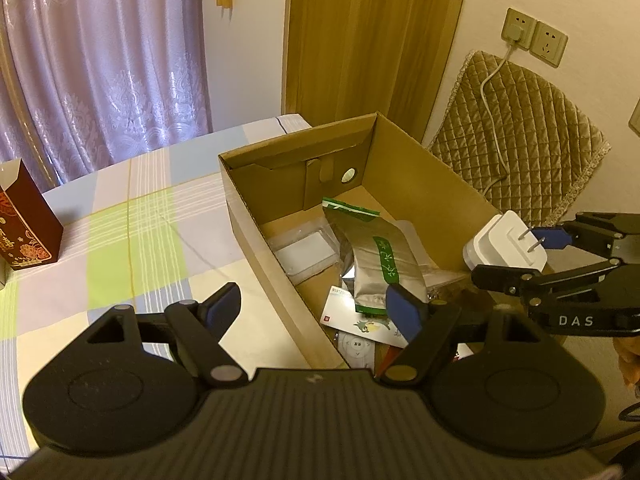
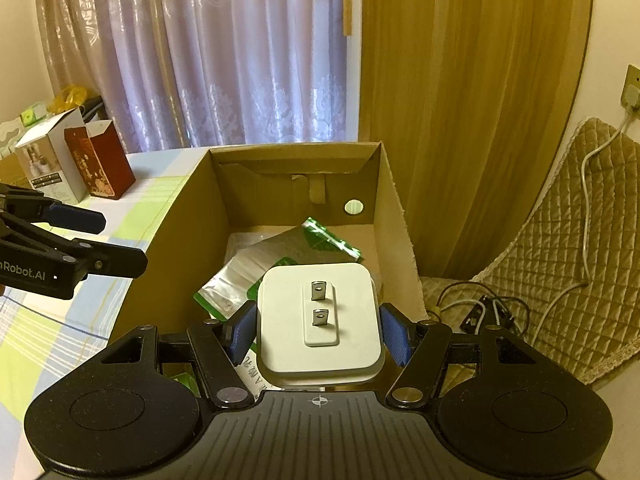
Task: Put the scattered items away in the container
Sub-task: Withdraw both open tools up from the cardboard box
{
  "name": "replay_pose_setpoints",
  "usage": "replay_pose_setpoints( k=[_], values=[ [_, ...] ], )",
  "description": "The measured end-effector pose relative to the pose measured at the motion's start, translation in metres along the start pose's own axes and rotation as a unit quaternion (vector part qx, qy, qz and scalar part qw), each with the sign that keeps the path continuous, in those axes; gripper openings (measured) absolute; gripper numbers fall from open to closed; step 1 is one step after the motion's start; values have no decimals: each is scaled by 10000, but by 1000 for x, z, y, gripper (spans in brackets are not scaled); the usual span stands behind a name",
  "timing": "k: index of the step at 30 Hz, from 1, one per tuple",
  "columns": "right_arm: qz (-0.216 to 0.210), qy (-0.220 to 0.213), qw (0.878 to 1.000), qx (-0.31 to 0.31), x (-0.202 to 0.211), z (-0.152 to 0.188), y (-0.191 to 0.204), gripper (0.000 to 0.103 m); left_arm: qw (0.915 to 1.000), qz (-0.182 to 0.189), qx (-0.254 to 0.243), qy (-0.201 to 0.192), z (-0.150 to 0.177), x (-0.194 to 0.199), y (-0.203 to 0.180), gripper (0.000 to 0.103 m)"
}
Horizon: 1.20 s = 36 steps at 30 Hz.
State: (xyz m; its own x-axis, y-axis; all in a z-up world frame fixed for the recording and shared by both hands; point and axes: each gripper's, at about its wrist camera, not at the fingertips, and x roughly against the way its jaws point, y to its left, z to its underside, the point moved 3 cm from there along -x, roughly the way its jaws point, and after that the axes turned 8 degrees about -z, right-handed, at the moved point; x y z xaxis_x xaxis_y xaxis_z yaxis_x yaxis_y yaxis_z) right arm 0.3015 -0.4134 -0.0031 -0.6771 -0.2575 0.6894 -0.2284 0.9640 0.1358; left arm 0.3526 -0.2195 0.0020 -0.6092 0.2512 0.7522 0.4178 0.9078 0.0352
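A brown cardboard box (image 1: 256,232) (image 2: 180,240) stands open on the checked tablecloth (image 1: 120,240). Inside lie a silver-and-green foil pouch (image 1: 376,256) (image 2: 280,252), a clear plastic tray (image 1: 304,252), a printed card (image 1: 360,320) and a white remote (image 1: 356,348). My right gripper (image 2: 319,332) (image 1: 516,256) is shut on a white plug-in charger (image 2: 320,320) (image 1: 504,246), held over the box's near right part with its prongs facing away from me. My left gripper (image 1: 314,304) (image 2: 120,240) is open and holds nothing, straddling the box's left wall.
A dark red carton (image 1: 24,220) (image 2: 100,164) and a white carton (image 2: 48,164) stand on the table's far left. A quilted chair (image 1: 520,140) (image 2: 580,240) sits right of the box, with a wall socket (image 1: 532,36) above and cables (image 2: 480,312) below. Curtains hang behind.
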Motion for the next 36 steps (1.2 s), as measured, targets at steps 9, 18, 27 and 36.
replay_pose_setpoints(
  k=[9, 18, 27, 36],
  values=[
    [-69, 182, 9997, -176, -7, 8, -4, 67, 10000, -6, 10, -32, 1, 0, 0, 76],
    [-34, 173, 9997, -180, -5, 7, -6, 67, 10000, 10, 15, -59, -1, 3, 0, 76],
    [-26, 125, 9997, -184, 0, 8, -5, 67, 10000, 19, -8, -70, 1, 6, -1, 78],
    [12, 5, 9998, -195, 13, 7, -2, 67, 9999, -31, -21, -116, 5, 18, -2, 79]
  ],
)
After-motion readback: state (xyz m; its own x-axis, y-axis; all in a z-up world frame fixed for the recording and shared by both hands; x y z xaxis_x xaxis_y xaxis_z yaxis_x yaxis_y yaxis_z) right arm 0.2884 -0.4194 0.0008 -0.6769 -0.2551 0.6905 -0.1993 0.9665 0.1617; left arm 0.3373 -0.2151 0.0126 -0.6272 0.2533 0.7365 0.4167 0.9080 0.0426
